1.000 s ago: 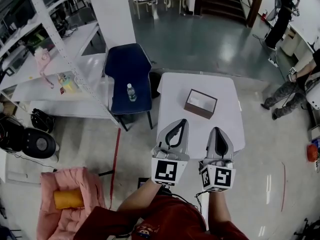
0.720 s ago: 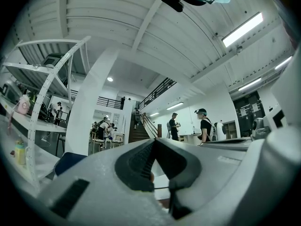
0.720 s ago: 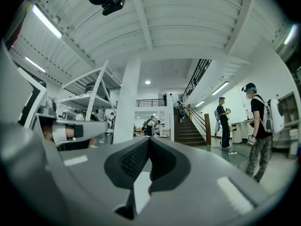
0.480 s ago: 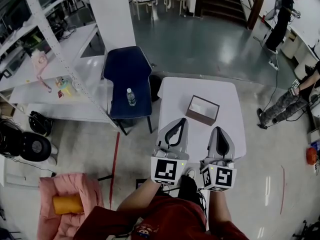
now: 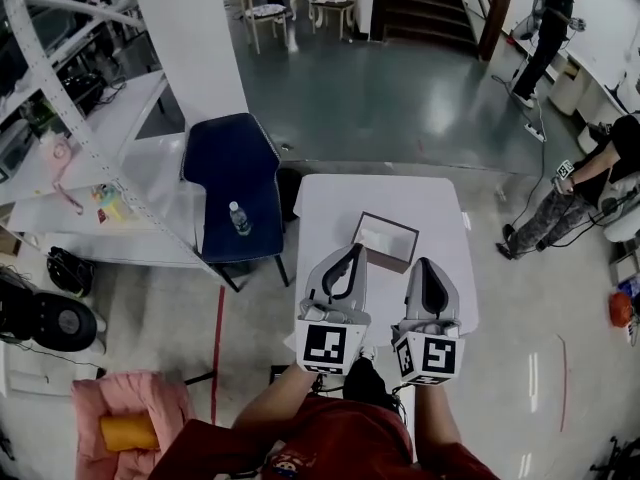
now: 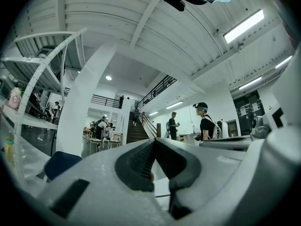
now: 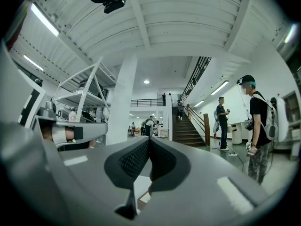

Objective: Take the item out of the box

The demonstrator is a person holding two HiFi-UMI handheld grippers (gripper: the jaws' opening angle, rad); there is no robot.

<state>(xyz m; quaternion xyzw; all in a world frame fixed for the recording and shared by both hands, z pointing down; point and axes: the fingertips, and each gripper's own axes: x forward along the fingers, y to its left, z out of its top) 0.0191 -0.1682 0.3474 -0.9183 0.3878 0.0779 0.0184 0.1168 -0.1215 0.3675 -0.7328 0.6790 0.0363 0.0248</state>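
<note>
Hovering over the near part of the white table (image 5: pixel 330 200), the left tongs (image 5: pixel 353 251) and the right tongs (image 5: pixel 428 264) were both clenched. Each pair's tips were pressed together with nothing between them, as each gripper view showed. The brown box (image 5: pixel 385 238) sat open near the middle of the table, with the tip of the left tongs at its near left corner as seen from above. Its inside looked pale, and the item itself could not be made out from the head view.

The likeliest trouble was reaching in with the tongs clenched. Closed tips would probably knock the rim or prod the item instead of straddling it, and a box that looked so light could skid across the smooth table. Nothing was bracing the box either. If one pair pulled at a snug item while the other stayed clear, the whole box might rise with it or tip over. Because the contents were unclear, a blind pinch could also have caught the box wall.
</note>
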